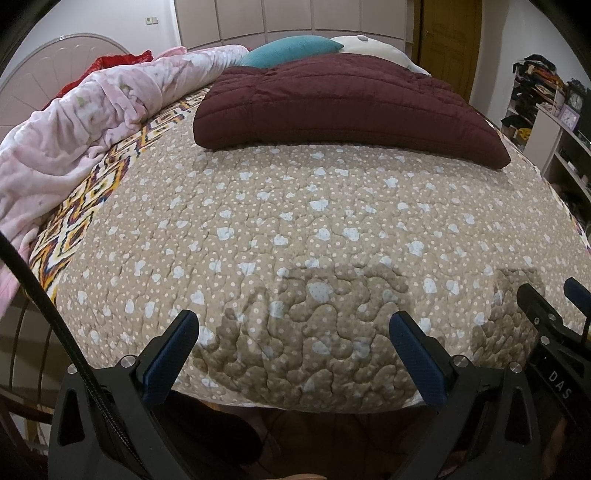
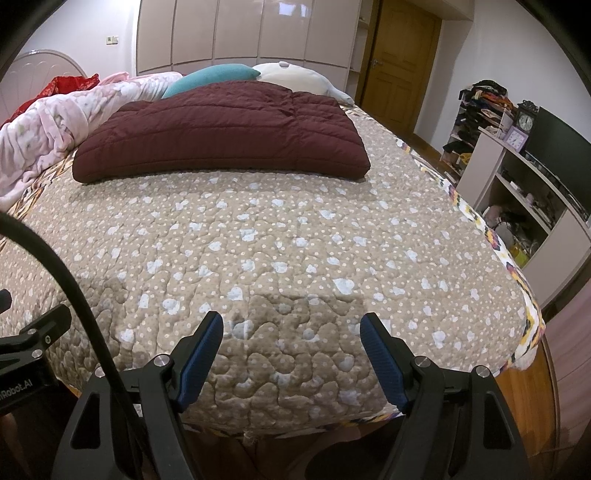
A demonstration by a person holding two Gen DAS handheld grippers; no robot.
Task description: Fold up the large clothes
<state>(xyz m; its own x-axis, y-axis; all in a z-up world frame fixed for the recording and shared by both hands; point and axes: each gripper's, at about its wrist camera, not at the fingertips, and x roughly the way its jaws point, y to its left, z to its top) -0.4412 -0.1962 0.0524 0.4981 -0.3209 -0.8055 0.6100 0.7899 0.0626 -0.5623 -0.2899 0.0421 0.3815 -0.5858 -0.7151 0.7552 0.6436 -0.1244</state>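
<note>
Where the maroon quilted jacket (image 1: pixel 343 107) (image 2: pixel 221 134) lies folded into a thick rectangular pad, we see it resting flat on the far half of the bed, its near edge running across the beige quilted bedspread (image 1: pixel 295 236) (image 2: pixel 280 251). Behind the jacket we note a teal pillow (image 1: pixel 291 50) (image 2: pixel 212 77) and a cream pillow (image 1: pixel 373 48) (image 2: pixel 295 75), both touching or just beside its far edge. Along the bed's left side a rumpled pink blanket (image 1: pixel 85 122) (image 2: pixel 48 122) is heaped, with a red cloth (image 1: pixel 114 61) (image 2: pixel 66 83) showing beyond it. We hold the left gripper (image 1: pixel 293 334) over the near edge of the bedspread, its blue-padded fingers spread wide and grasping nothing; it is well apart from the jacket. The right gripper (image 2: pixel 291 330) (image 1: pixel 546 299) hovers alongside in the same way, likewise released, with only bedspread between its fingers. A black cable (image 1: pixel 55 321) (image 2: pixel 77 306) crosses the lower left of each wrist view. Past the bed's right side stand open shelves (image 1: pixel 565 147) (image 2: pixel 517 206) carrying clocks (image 2: pixel 522 123) and a dark screen (image 2: pixel 561 144). A wooden door (image 1: pixel 448 37) (image 2: pixel 402 66) and pale wardrobe panels (image 1: pixel 288 16) (image 2: pixel 243 33) close the background.
</note>
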